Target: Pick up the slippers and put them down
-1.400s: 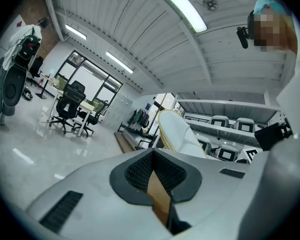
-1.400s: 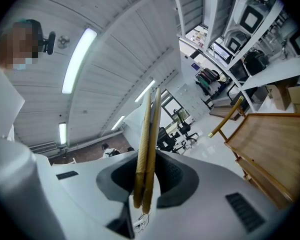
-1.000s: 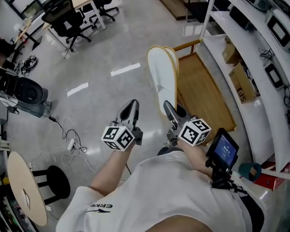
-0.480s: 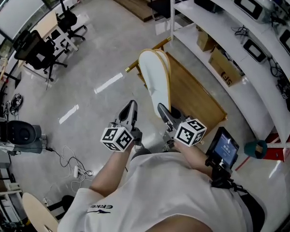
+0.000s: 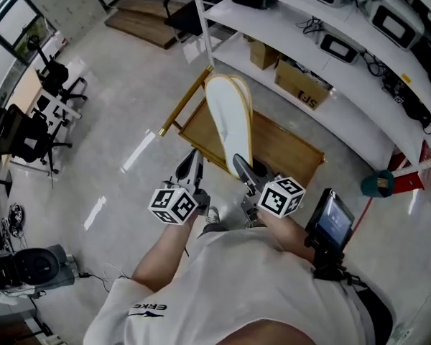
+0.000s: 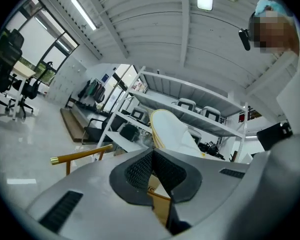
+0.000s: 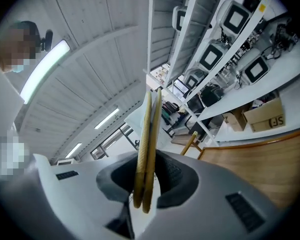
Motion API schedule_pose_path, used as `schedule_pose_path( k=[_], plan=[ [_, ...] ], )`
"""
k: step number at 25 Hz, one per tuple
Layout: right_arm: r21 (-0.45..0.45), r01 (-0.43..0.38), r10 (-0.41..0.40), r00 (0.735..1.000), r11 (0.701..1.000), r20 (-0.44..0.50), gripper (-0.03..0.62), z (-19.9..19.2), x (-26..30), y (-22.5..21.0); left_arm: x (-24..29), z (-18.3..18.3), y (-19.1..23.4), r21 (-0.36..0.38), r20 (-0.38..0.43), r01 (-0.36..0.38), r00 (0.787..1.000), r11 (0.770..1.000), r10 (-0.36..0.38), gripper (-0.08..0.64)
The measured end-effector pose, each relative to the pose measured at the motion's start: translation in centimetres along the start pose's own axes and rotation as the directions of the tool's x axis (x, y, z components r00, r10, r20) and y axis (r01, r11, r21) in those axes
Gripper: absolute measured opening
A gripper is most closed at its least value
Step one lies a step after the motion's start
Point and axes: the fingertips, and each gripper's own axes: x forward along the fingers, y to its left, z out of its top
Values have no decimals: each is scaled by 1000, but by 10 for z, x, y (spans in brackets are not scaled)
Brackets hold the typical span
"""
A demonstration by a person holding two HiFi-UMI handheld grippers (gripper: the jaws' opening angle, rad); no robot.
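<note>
My right hand-held gripper (image 7: 147,179) is clamped on one end of the paired slippers (image 5: 226,121), which stand upright at frame centre. My left hand-held gripper (image 6: 152,166) is closed on nothing. The slippers look light, thin and bendy, so I judge a pinch across both stitched rims holds best.

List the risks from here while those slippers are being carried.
1. The right gripper pinches the pair of slippers only at one end. Most of their length sticks out, so they might pivot or slip free.
2. The left gripper is shut and empty beside them, giving no support.
3. Their far end shows close to the gold-tipped rail; it might catch there.
</note>
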Motion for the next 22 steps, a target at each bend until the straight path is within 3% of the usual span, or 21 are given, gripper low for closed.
schedule_pose_path(
  k=[5,12,22],
  plan=[
    [0,108,-108,990,994,96,71,7,7,-5,28,7,6,-1,-55,136,989,991,-136,3],
    [18,242,-241,951,970,193,71,16,6,-14,59,7,6,-20,-129,283,950,959,-283,3],
    [68,420,-418,849,905,322,71,1,-12,-4,61,-7,6,-82,-215,454,861,887,-461,3]
  ],
)
